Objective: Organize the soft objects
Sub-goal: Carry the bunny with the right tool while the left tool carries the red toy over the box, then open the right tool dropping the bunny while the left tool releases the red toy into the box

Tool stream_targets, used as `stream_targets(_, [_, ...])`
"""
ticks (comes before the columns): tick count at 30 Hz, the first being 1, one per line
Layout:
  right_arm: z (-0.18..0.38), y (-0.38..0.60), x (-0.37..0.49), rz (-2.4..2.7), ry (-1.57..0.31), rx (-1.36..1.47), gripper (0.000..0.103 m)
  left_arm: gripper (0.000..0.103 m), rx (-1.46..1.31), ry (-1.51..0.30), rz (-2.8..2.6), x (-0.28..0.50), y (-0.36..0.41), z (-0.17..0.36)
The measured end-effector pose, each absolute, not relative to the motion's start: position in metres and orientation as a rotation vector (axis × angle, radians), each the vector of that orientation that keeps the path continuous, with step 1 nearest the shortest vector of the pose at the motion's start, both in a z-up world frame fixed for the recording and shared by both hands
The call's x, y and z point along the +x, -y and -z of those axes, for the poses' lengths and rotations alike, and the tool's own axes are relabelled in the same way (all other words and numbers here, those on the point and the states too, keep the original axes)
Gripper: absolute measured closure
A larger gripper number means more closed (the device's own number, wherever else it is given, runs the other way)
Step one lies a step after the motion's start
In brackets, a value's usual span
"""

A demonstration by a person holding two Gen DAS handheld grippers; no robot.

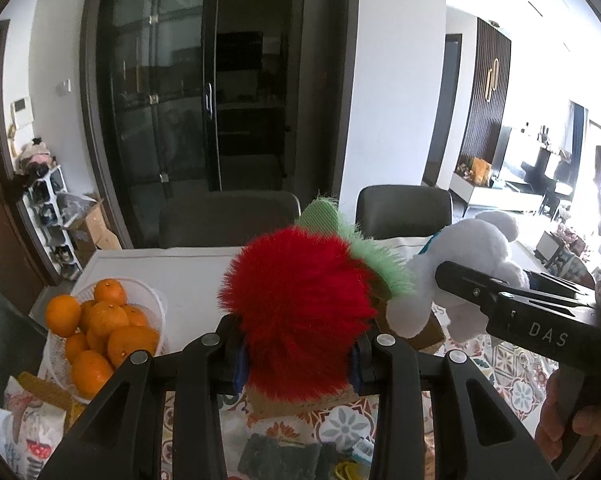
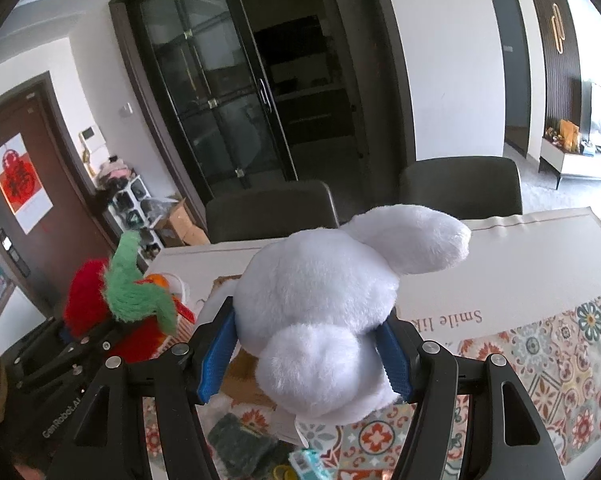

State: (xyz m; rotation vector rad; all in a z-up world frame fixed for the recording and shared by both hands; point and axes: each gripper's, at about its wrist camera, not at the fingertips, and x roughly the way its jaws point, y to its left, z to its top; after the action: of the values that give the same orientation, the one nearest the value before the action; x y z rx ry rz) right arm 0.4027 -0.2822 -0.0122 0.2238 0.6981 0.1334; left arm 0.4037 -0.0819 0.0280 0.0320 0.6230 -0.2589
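My left gripper (image 1: 298, 356) is shut on a fluffy red plush with a green leaf top (image 1: 300, 296) and holds it above the table. It also shows at the left of the right wrist view (image 2: 88, 304). My right gripper (image 2: 304, 360) is shut on a white plush bunny (image 2: 320, 300), held above the table. In the left wrist view the bunny (image 1: 460, 264) and the right gripper (image 1: 452, 276) are just right of the red plush, nearly touching its green leaf.
A white basket of oranges (image 1: 96, 320) stands at the table's left. A brown cardboard box (image 1: 428, 332) sits under the plushes. Dark green sponges (image 1: 284, 456) and small items lie on the patterned tablecloth (image 2: 540, 360). Two dark chairs (image 2: 460, 188) stand behind the table.
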Motion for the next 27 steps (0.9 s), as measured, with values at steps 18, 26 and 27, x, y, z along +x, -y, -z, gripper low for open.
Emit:
stream_targets(18, [0.066, 0.286, 0.480, -0.142, -0.925, 0.243, 0.037, 0.064, 0.007, -0.888, 0.310, 0.478, 0.095, 0.021])
stream_targets(26, [0.091, 0.287, 0.502, -0.157, -1.004, 0.262, 0.037, 0.059, 0.032, -0.958, 0.299, 0.501, 0.096, 0.040])
stream_targets(27, [0.091, 0.284, 0.506, -0.162, -1.013, 0.264, 0.036, 0.054, 0.035, -0.962, 0.300, 0.503, 0.096, 0.042])
